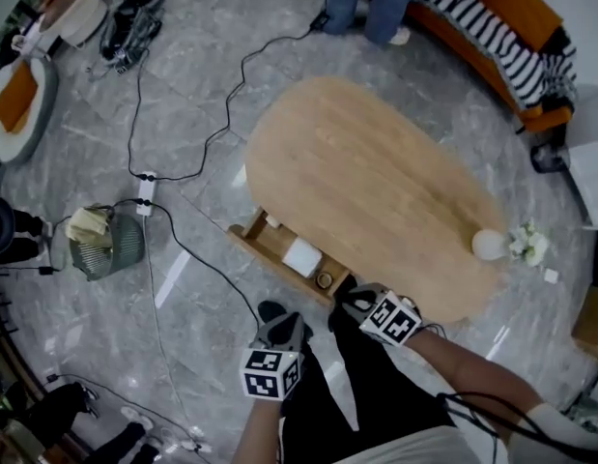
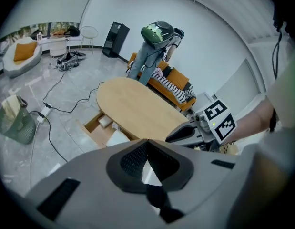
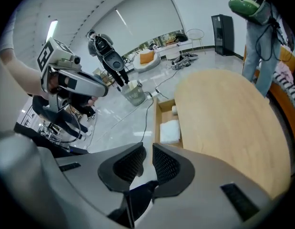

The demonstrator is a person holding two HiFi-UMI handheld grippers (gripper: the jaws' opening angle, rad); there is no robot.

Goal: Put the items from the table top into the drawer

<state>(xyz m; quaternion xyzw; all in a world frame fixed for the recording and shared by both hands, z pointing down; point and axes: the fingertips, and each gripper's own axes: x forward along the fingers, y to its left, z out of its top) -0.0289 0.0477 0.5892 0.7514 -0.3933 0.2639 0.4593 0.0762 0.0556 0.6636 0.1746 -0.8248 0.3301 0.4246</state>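
what is left on the table [image 1: 366, 172] sits at its right end: a white round object [image 1: 489, 244], smooth and ball-like, with a small sprig of pale flowers and green [image 1: 526, 244] just beside it on the right. both lie to the right of the right gripper [image 1: 356, 300] and a little farther off, across the table's near edge. that gripper is clearly the nearer of the two; the left gripper [image 1: 282, 332] hangs further left and nearer the person. the round thing has no long axis to line up with, so the jaws could close on it from any side, though it may roll. the right gripper's jaws stand a narrow slit apart with nothing between them; the left gripper's tips meet, also empty. the open drawer [image 1: 256, 230] juts from under the table's near left side, left of both grippers, and already holds a white pad [image 1: 302, 257] and a small round piece [image 1: 325, 279]. so, by my reckoning, the coming reach goes right and the carry goes back left.
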